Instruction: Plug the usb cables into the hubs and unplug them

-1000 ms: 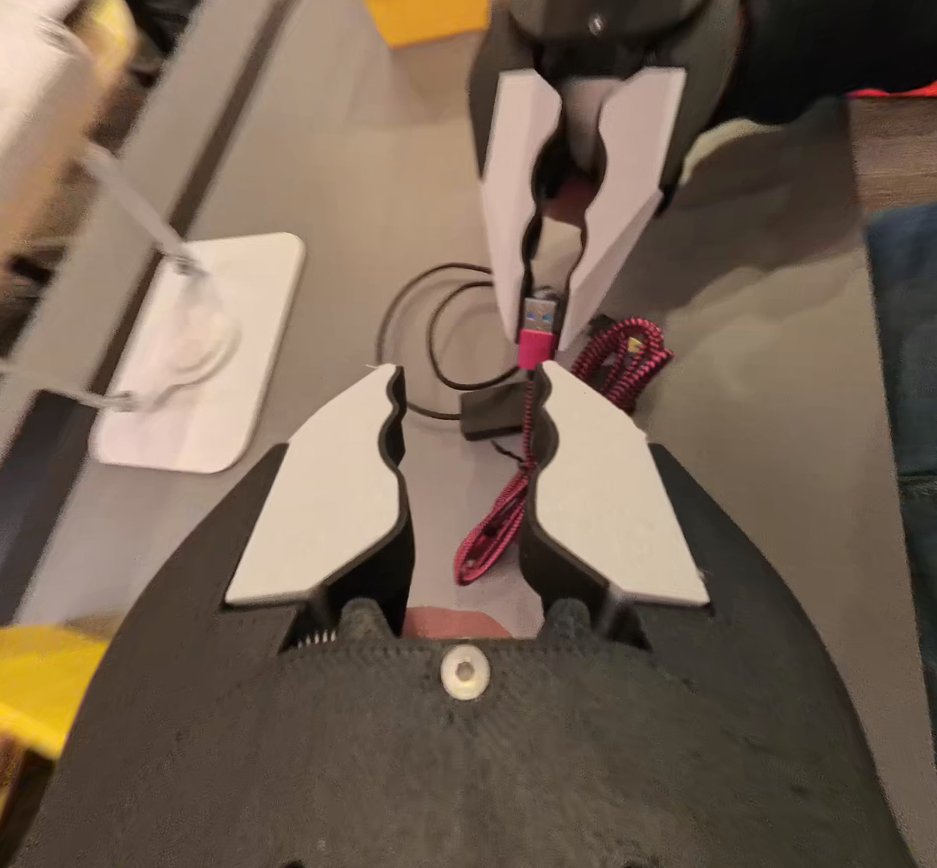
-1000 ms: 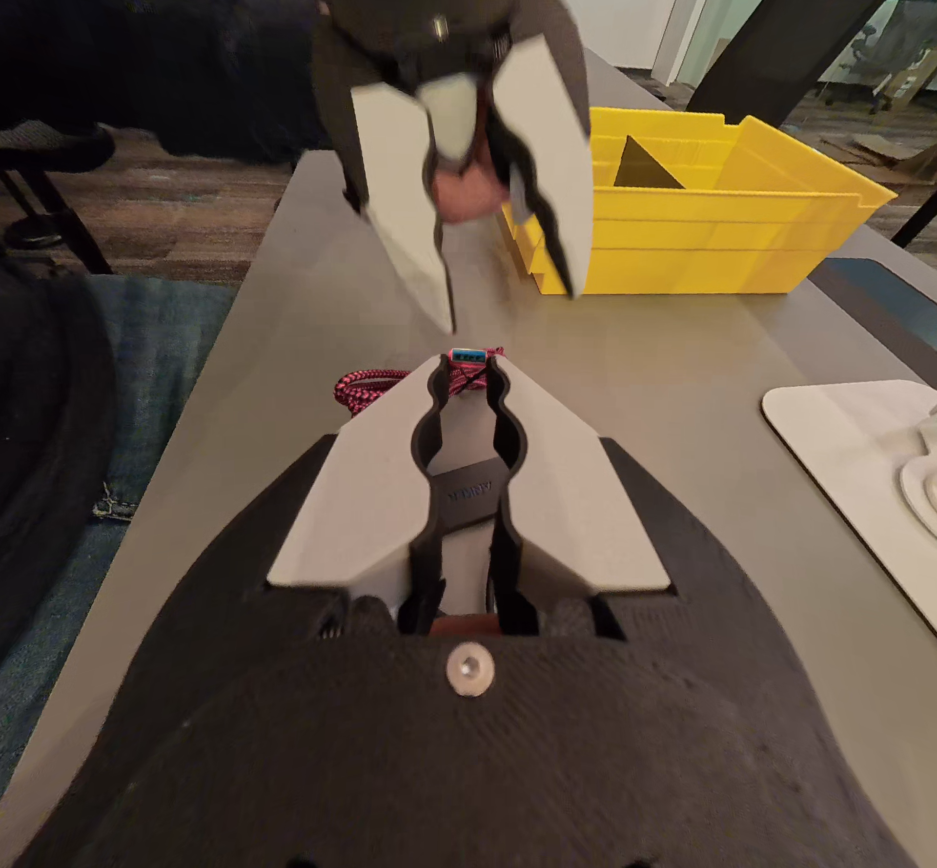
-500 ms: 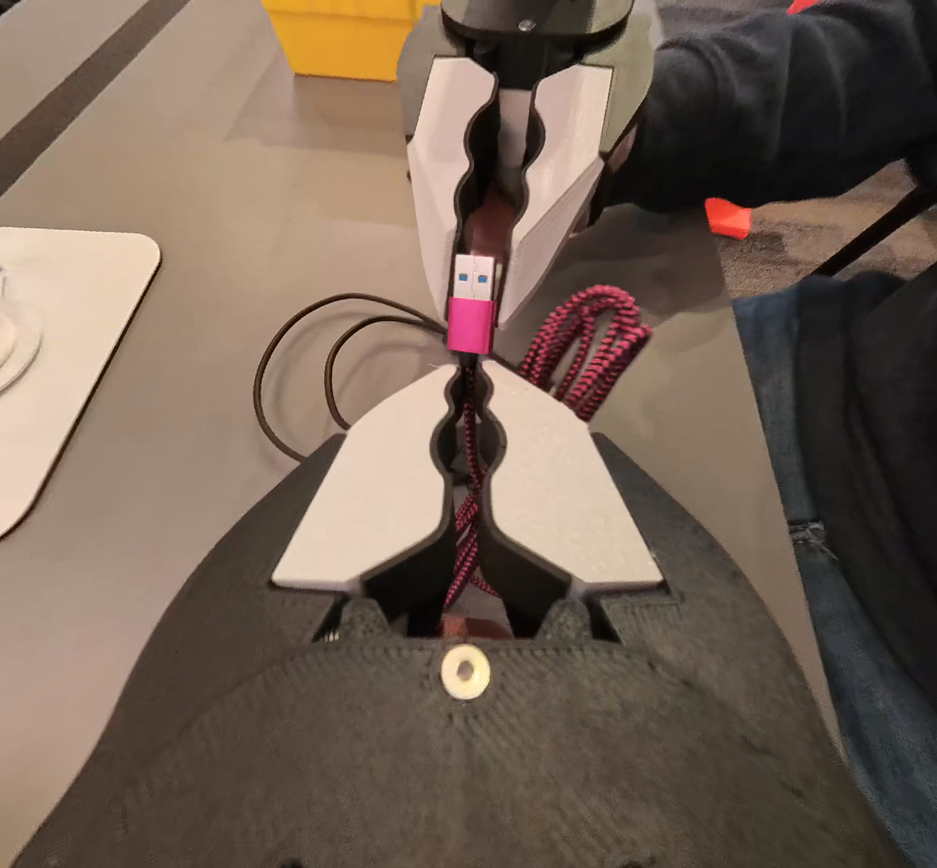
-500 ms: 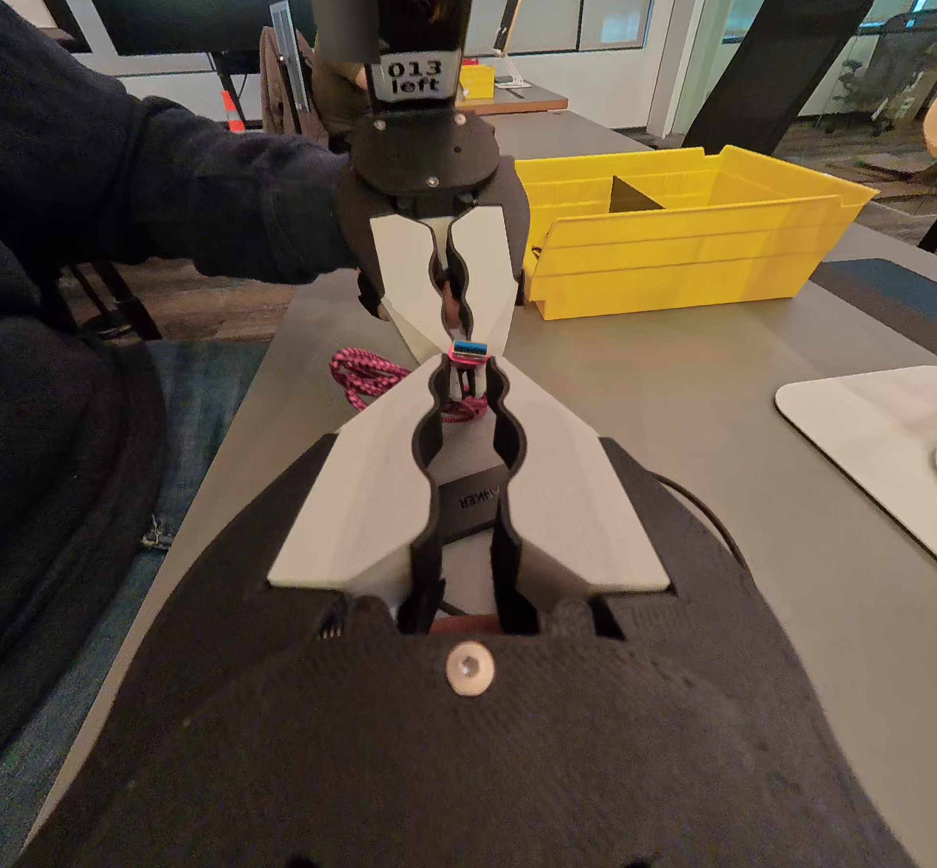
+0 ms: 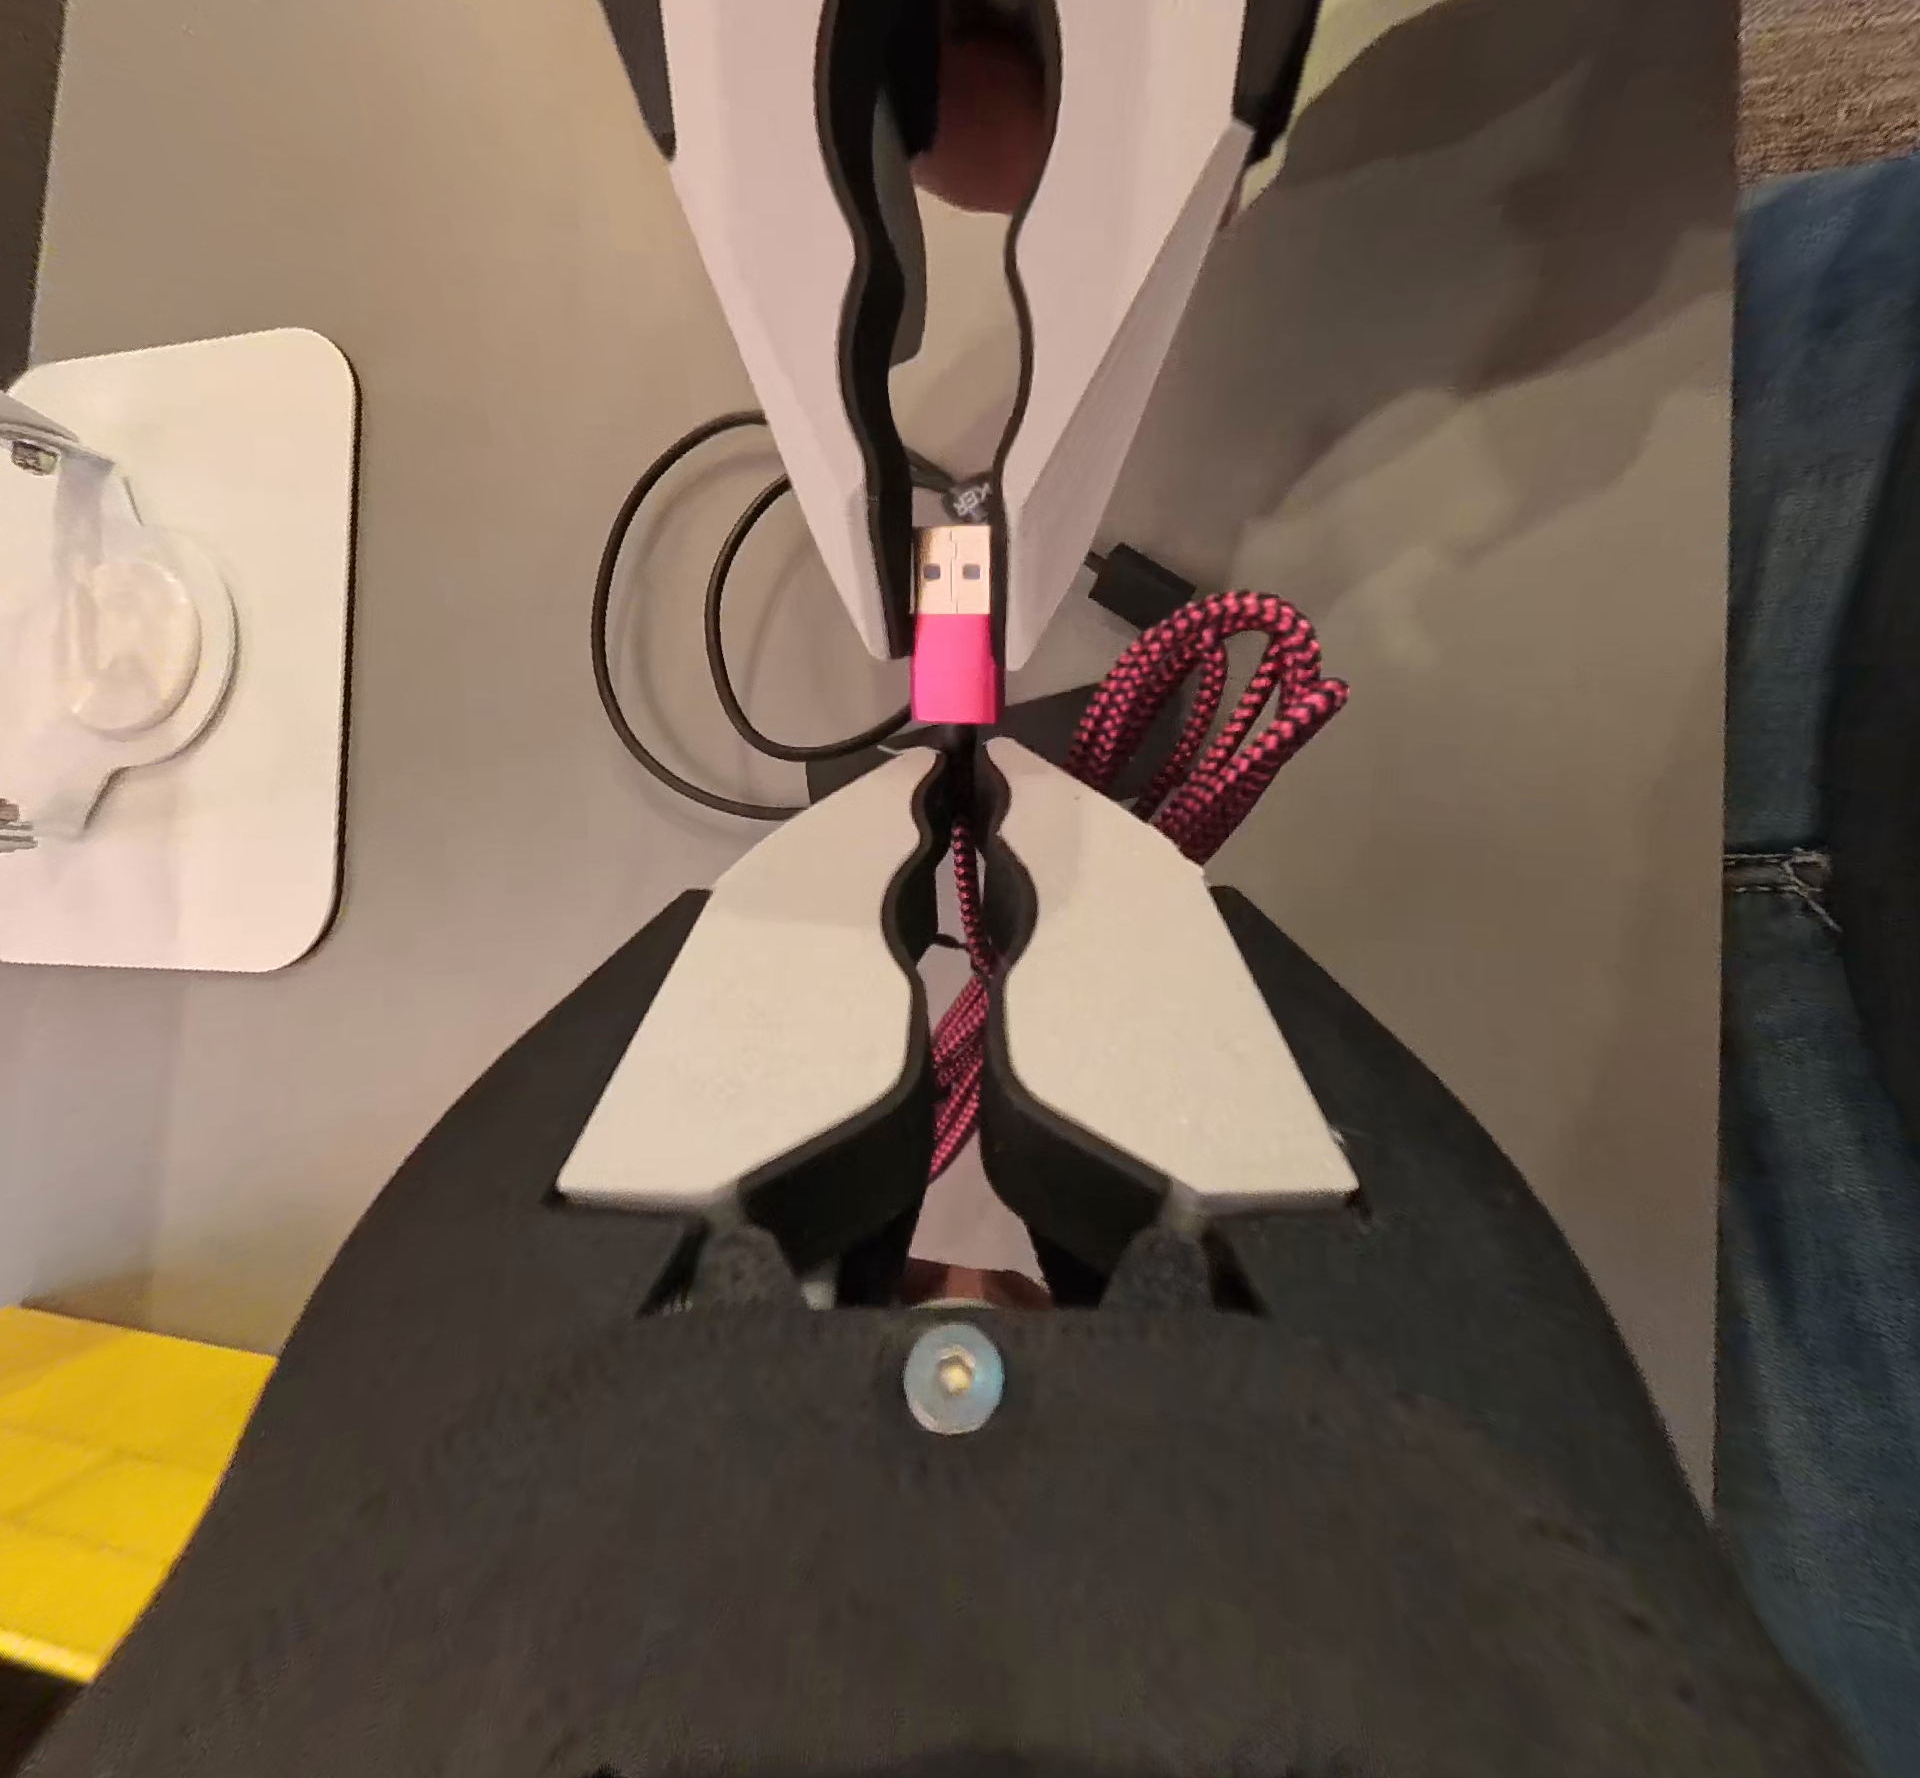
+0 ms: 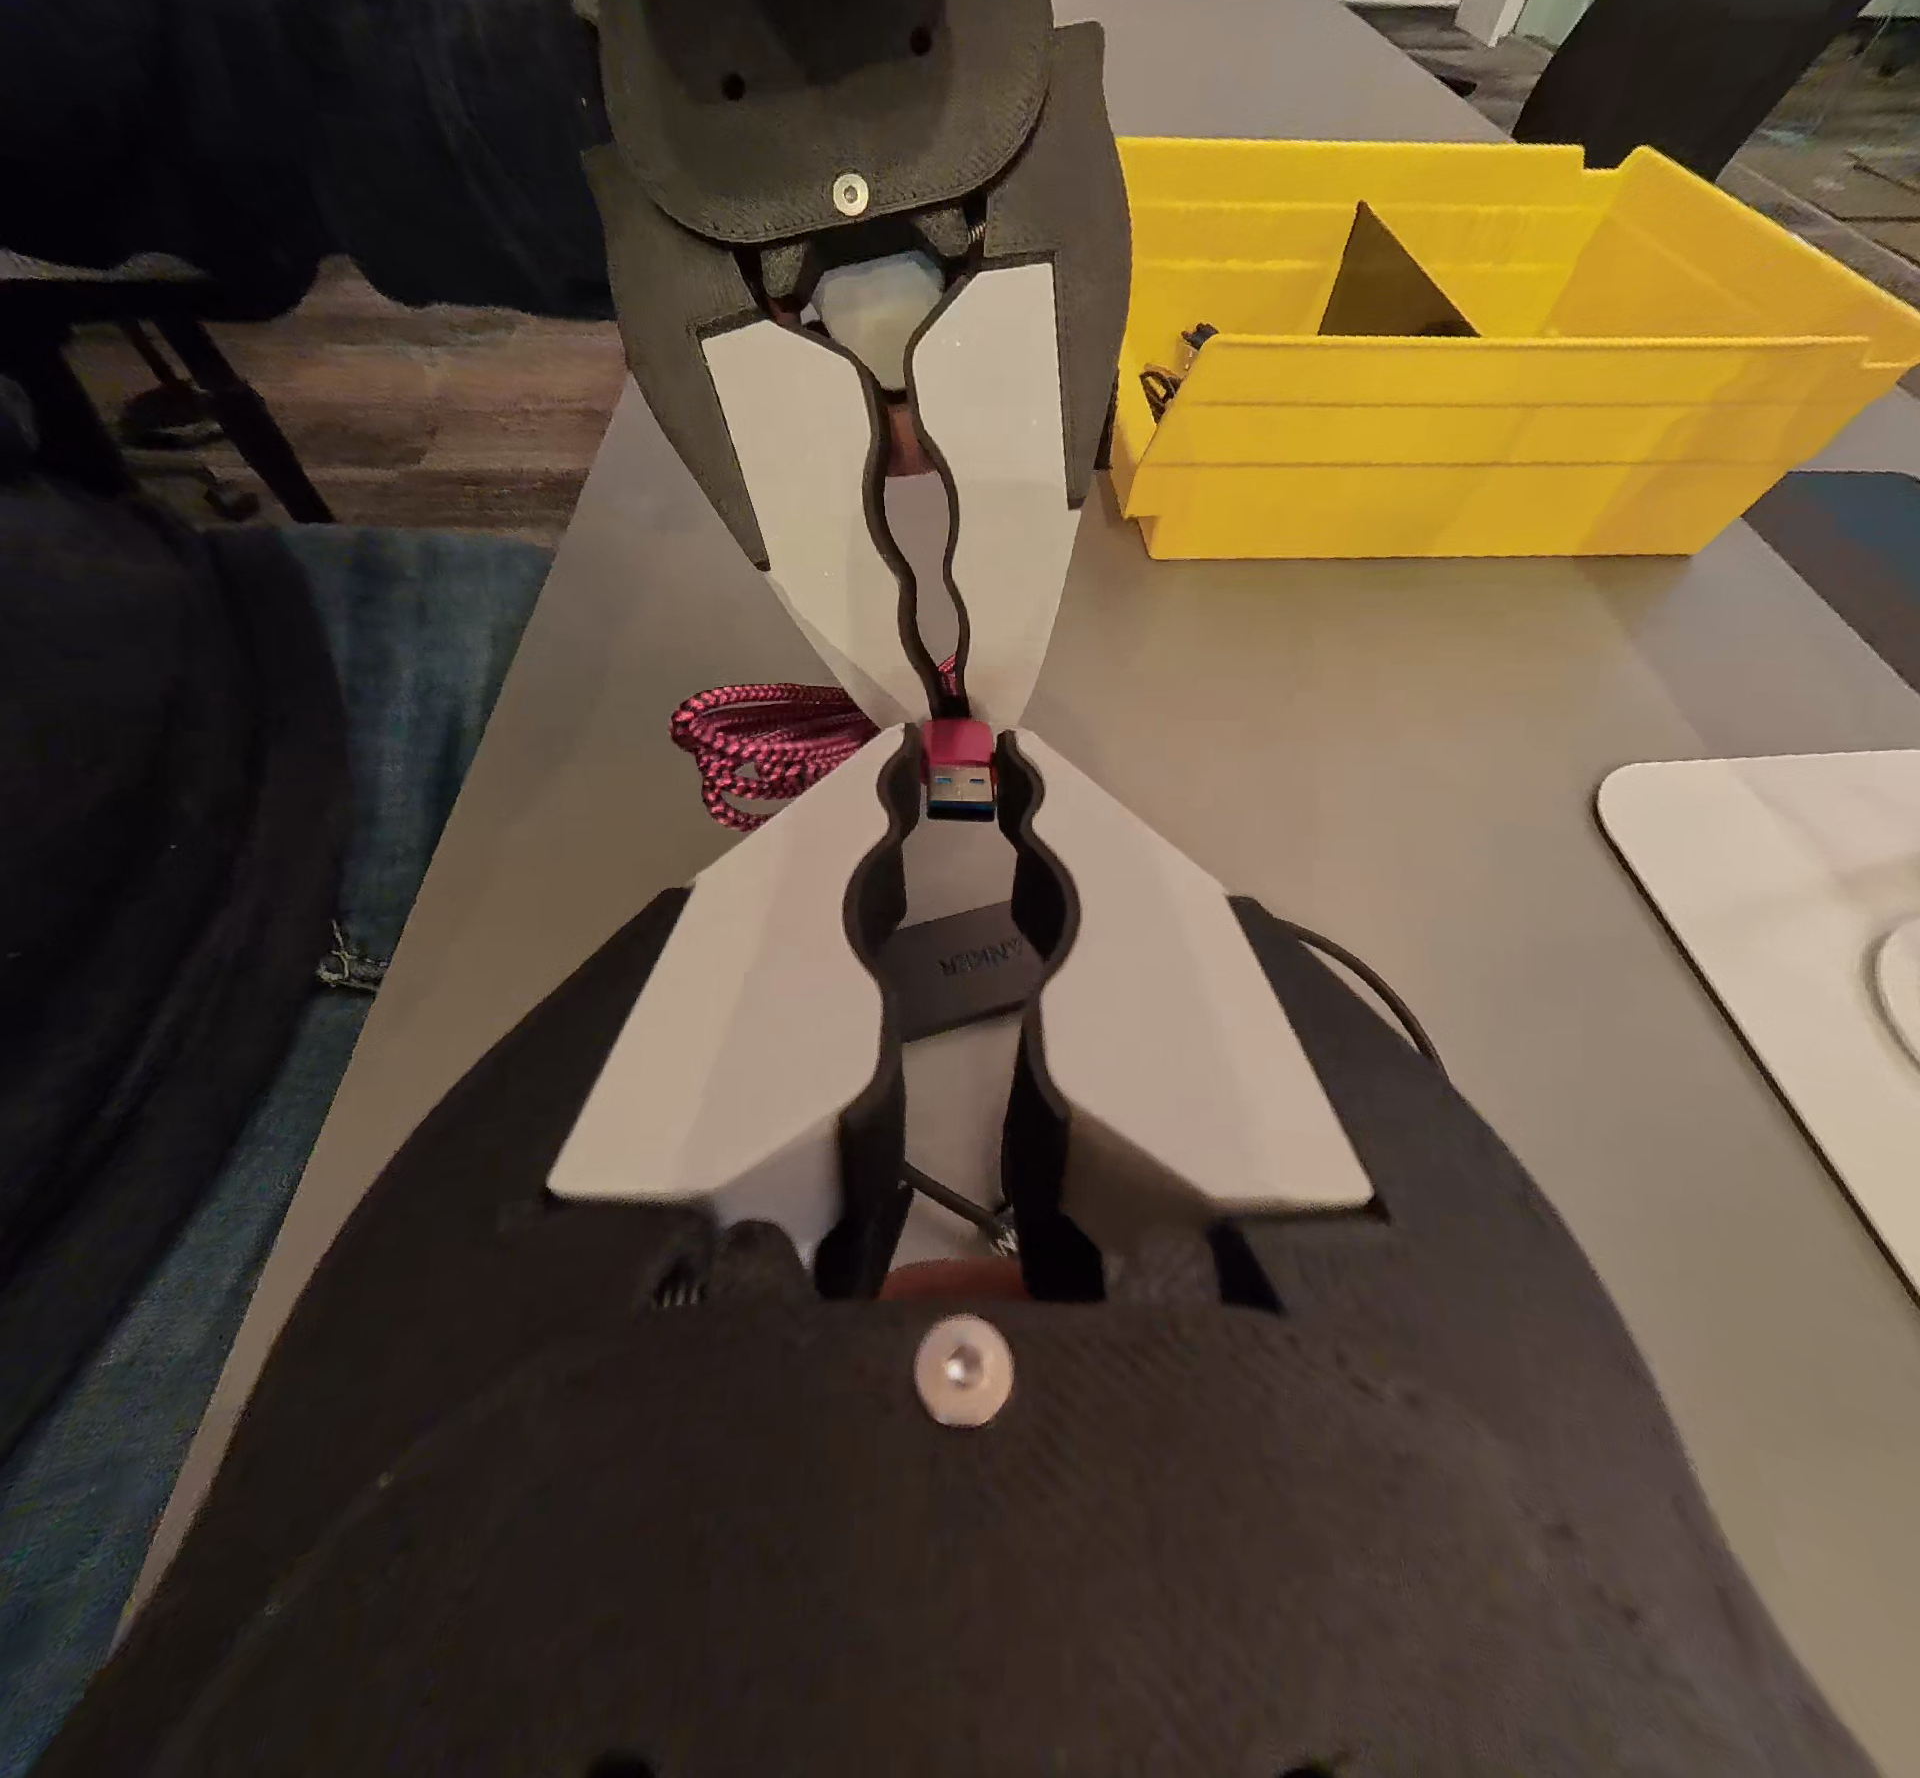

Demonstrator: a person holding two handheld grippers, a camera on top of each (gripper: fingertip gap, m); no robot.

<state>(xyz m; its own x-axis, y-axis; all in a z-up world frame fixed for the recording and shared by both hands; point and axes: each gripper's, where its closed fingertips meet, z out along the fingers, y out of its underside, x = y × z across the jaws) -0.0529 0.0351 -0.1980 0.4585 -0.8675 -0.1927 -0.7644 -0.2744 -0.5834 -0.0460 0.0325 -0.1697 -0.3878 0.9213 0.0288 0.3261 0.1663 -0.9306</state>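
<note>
Grey tabletop (image 6: 1351, 689) runs under both tools, a yellow bin (image 6: 1455, 440) at its far side. My left gripper (image 5: 961, 767) is pinched shut on the pink braided cable (image 5: 1205, 700) just behind its plug (image 5: 956, 627). The plug's long axis points straight ahead, into my right gripper (image 6: 961, 757), whose tips sit either side of the plug's metal end; whether they squeeze it I cannot tell. Down on the table between us lies the black hub (image 6: 961, 970), so I judge it nearest the right.

The black hub (image 6: 961, 975) bears pale lettering; nothing else carries text.
</note>
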